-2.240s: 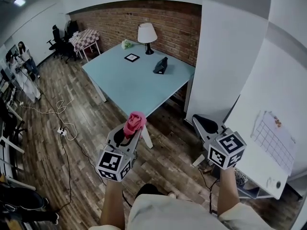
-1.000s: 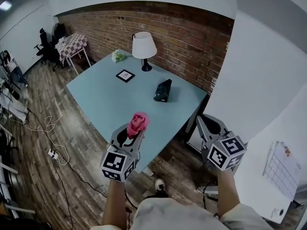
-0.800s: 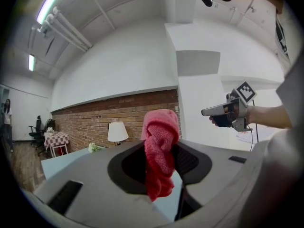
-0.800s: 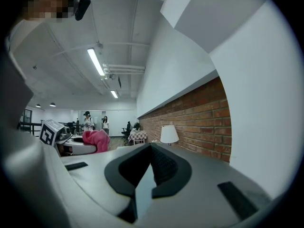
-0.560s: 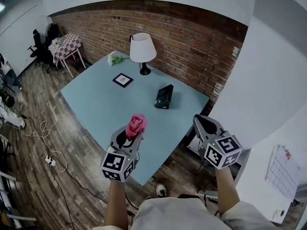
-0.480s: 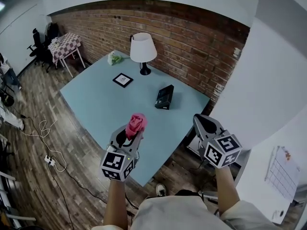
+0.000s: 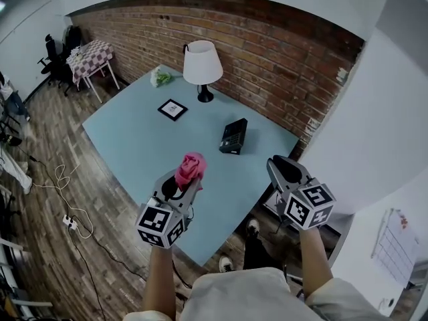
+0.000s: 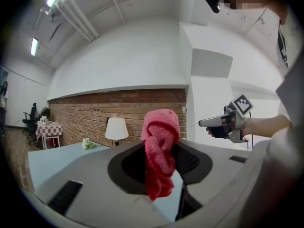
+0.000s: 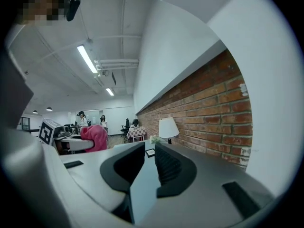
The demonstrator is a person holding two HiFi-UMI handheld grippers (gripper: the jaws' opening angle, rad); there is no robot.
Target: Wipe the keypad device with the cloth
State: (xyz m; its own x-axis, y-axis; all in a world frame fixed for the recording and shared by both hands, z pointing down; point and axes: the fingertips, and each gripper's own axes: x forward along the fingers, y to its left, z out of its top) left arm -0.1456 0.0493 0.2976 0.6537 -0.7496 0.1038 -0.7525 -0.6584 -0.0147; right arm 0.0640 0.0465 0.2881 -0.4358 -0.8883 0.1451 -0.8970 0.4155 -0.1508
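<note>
Head view showed the light blue table (image 7: 134,136) lying closer under me than it had a second or two before, when it sat further off across the wood floor; I had been walking up to its near corner with both grippers held out ahead. My left gripper (image 7: 186,179) was clamped on the pink cloth (image 7: 190,167), which stood bunched above the jaw tips and hung down between them in the left gripper view. My right gripper (image 7: 283,168) had just been opening: its jaws stood apart in the right gripper view, with only the table top showing through the gap and nothing held. I judged that this meant the approach was nearly over and the free gripper was being readied, perhaps to steady the device, while no wiping had begun, since the cloth was well apart from its target. The keypad device (image 7: 234,136) lay flat on the right part of the table, nearer to me than the lamp (image 7: 202,62) and to the right of the small framed card (image 7: 172,109). It was a dark oblong, and its long axis ran away from me toward the brick wall, the far end leaning a little to the right. Which end was its top I could not tell; it was too small in every view.
</note>
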